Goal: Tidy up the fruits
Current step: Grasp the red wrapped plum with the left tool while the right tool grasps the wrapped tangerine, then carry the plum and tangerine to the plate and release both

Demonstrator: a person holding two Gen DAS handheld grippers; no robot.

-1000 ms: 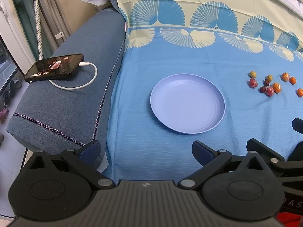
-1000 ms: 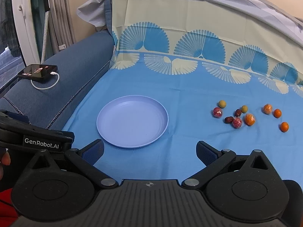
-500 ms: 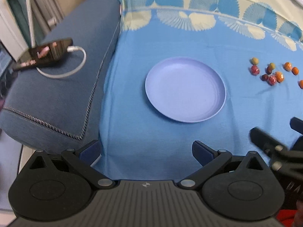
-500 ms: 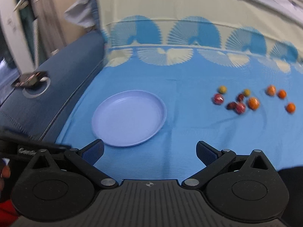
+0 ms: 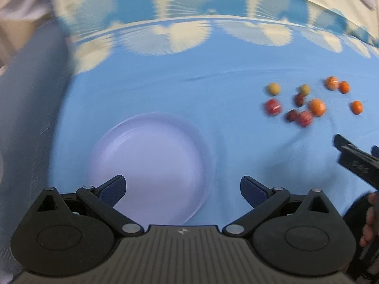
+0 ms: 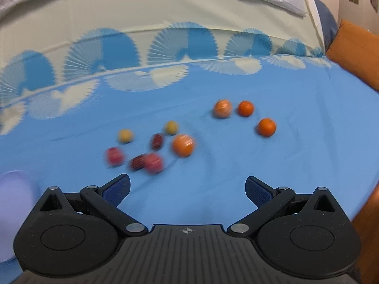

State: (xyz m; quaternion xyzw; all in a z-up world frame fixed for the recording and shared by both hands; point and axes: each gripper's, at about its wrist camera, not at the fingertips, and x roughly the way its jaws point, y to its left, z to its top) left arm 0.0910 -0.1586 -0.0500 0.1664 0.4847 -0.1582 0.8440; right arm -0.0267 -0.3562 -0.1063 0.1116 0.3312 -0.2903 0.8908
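A lilac plate lies on the blue cloth, right in front of my open, empty left gripper; its edge shows at the left of the right wrist view. Several small fruits lie loose on the cloth to the right: red ones, yellow ones and orange ones. They also show in the left wrist view. My right gripper is open and empty, just short of the red fruits. Both views are blurred.
The blue sofa arm rises at the left. A cream and blue patterned cover drapes the backrest. An orange cushion sits at the far right. The right gripper's body shows at the left wrist view's right edge.
Both grippers have moved forward and swung right. The plate now sits close under the left gripper, and the fruits are close in front of the right gripper. The phone has left view.
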